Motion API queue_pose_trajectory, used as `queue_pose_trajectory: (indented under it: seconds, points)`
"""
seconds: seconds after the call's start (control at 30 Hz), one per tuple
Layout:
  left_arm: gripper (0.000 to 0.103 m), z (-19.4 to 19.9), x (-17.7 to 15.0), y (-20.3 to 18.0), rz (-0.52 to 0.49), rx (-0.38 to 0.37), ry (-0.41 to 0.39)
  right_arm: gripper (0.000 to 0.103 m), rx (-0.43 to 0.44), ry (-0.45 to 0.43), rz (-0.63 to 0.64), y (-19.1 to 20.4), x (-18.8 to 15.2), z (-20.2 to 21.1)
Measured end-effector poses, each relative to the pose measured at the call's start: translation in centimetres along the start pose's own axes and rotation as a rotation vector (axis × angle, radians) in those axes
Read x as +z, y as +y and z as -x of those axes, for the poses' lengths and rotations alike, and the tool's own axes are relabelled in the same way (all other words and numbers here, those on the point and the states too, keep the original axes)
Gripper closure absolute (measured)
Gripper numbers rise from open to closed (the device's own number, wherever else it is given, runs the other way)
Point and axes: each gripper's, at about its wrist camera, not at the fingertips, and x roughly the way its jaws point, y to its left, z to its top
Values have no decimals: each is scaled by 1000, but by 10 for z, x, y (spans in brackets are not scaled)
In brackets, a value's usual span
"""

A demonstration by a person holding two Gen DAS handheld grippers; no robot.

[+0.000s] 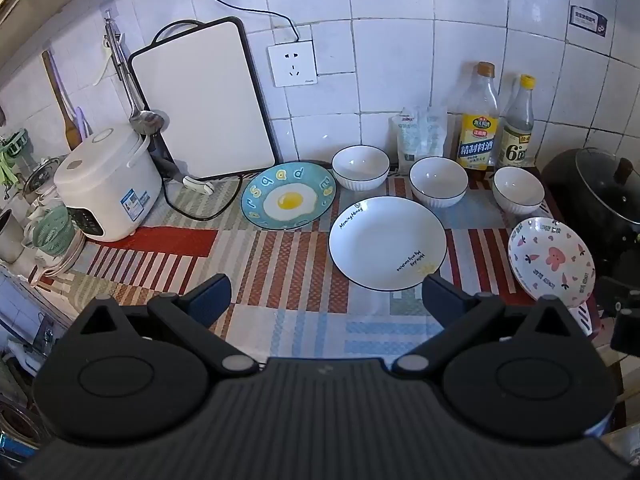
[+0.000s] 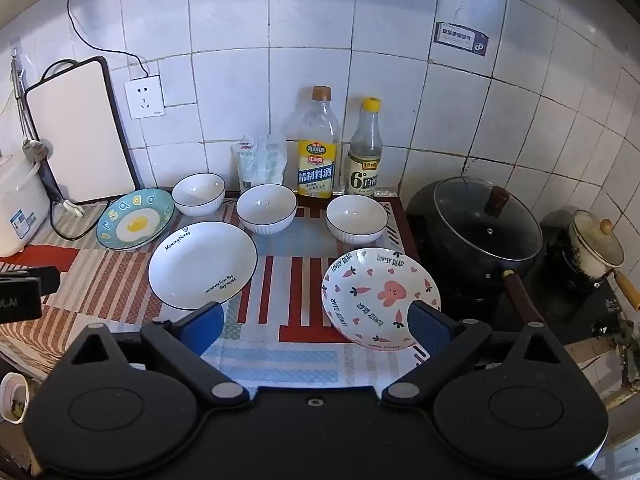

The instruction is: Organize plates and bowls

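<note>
Three plates and three white bowls lie on the patterned counter mat. A blue fried-egg plate (image 1: 289, 196) (image 2: 135, 219) is at the left. A large white plate (image 1: 387, 242) (image 2: 203, 264) is in the middle. A pink rabbit plate (image 1: 551, 261) (image 2: 380, 297) is at the right. Behind them stand the left bowl (image 1: 360, 167) (image 2: 199, 193), the middle bowl (image 1: 438, 181) (image 2: 266, 208) and the right bowl (image 1: 517, 190) (image 2: 357, 218). My left gripper (image 1: 326, 300) is open and empty above the mat, in front of the white plate. My right gripper (image 2: 316, 326) is open and empty, its right finger over the rabbit plate's near edge.
A rice cooker (image 1: 105, 184) and a white cutting board (image 1: 204, 96) stand at the left. Two bottles (image 2: 316, 144) (image 2: 364, 150) and a bag (image 2: 260, 160) line the wall. A lidded black wok (image 2: 480, 228) and a small pot (image 2: 596, 248) sit on the stove at the right.
</note>
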Motion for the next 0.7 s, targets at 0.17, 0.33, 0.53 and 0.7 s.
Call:
queue_pose_trajectory:
  seconds: [0.17, 0.33, 0.53, 0.7]
  points:
    - [0, 0, -1, 0, -3, 5, -6, 3, -2, -2, -3, 2, 0, 3]
    - [0, 3, -5, -6, -2, 1, -9, 3, -9, -2, -6, -1, -5, 0]
    - [0, 7, -3, 0, 8, -22, -11, 3, -13, 0, 2, 0, -4, 3]
    - [0, 7, -5, 2, 0, -17, -11, 3, -9, 2, 5, 1, -4, 3]
